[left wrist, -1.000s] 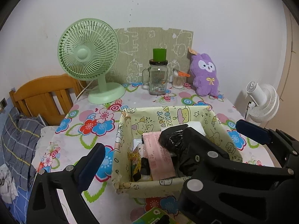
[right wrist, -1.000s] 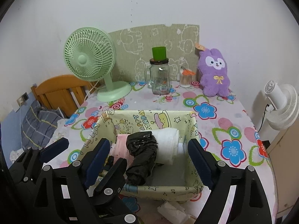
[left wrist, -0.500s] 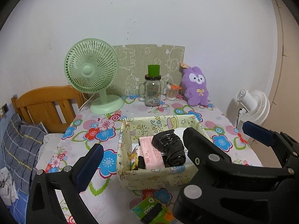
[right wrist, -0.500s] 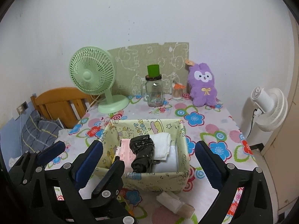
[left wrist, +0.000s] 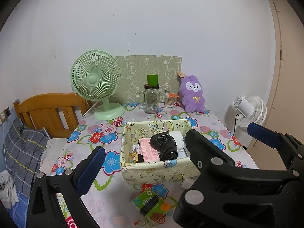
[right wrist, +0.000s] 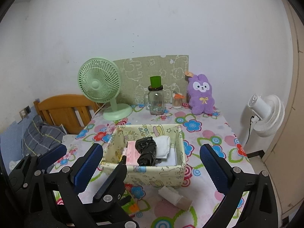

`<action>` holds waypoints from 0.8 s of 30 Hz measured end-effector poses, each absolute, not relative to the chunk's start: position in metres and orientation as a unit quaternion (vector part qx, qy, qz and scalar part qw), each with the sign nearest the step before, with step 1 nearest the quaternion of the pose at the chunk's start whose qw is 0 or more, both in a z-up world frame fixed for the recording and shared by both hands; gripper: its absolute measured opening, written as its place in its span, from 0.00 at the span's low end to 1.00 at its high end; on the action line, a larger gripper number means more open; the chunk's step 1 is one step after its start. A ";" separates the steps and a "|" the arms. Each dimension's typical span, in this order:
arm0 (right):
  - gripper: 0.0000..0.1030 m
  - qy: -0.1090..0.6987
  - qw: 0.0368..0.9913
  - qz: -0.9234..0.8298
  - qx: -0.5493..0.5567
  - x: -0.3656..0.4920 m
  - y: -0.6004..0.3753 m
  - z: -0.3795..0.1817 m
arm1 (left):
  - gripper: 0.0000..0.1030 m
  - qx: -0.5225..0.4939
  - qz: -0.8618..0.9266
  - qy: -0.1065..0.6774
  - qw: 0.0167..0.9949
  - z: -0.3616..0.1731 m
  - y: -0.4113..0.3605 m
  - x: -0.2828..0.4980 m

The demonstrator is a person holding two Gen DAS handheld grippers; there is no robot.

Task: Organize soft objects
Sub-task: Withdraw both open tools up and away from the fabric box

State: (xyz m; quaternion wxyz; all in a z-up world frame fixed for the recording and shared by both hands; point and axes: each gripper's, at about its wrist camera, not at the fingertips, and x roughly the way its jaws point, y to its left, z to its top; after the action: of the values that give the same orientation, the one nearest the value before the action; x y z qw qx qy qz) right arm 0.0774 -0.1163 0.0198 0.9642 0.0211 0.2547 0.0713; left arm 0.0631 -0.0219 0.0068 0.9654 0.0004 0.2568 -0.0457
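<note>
Mostly packed, judging by contents: pale yellow cartoon-print fabric basket at mid-table already holding, left to right, one pink flat packet, one crumpled black plastic bag, one stack of folded white cloth; small dark and yellow items at basket's left end, too cluttered to count

Left outside, near side of basket: one green-and-orange pack with black band just in front of its left half, one white paper roll on a cardboard core just in front of its right half. Likely next candidates

Behind basket, left to right: one mint-green desk fan, one clear glass mug jar with green cup on top, one small glass of cotton swabs, one purple plush rabbit against the wall. Plush soft too, unclear if it counts as unsorted

Well right of basket, off the table: one white floor fan

Tools: left gripper jaws spread apart, nothing between. Right gripper jaws wide apart, empty, hovering on near side of basket

Count: two grippers, two fans, one basket, two loose items left
</note>
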 end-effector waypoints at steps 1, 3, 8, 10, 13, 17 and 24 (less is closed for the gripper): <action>1.00 0.253 0.965 0.069 0.019 0.074 -0.116 0.020 | 1.00 0.000 -0.046 0.256 0.966 0.007 -0.022 0.060; 1.00 0.250 0.966 0.070 0.014 0.068 -0.116 0.022 | 1.00 0.001 -0.046 0.253 0.966 0.007 -0.022 0.054; 1.00 0.245 0.967 0.071 0.011 0.052 -0.116 0.023 | 1.00 0.002 -0.048 0.247 0.968 0.008 -0.022 0.041; 1.00 0.242 0.968 0.069 0.003 0.047 -0.115 0.023 | 1.00 0.000 -0.049 0.247 0.968 0.008 -0.023 0.036; 1.00 0.242 0.968 0.065 0.001 0.041 -0.115 0.024 | 1.00 0.001 -0.053 0.246 0.968 0.007 -0.023 0.030; 1.00 0.241 0.968 0.065 0.004 0.032 -0.116 0.022 | 1.00 0.005 -0.053 0.244 0.968 0.006 -0.024 0.023; 1.00 0.241 0.969 0.062 0.003 0.023 -0.116 0.017 | 1.00 0.001 -0.056 0.247 0.967 -0.001 -0.024 0.015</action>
State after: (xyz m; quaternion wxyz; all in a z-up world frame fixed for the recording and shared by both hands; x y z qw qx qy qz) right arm 0.0231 -0.1163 0.0167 0.9686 0.0029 0.2406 0.0625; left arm 0.0150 -0.0243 -0.0013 0.9673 0.0013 0.2474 -0.0558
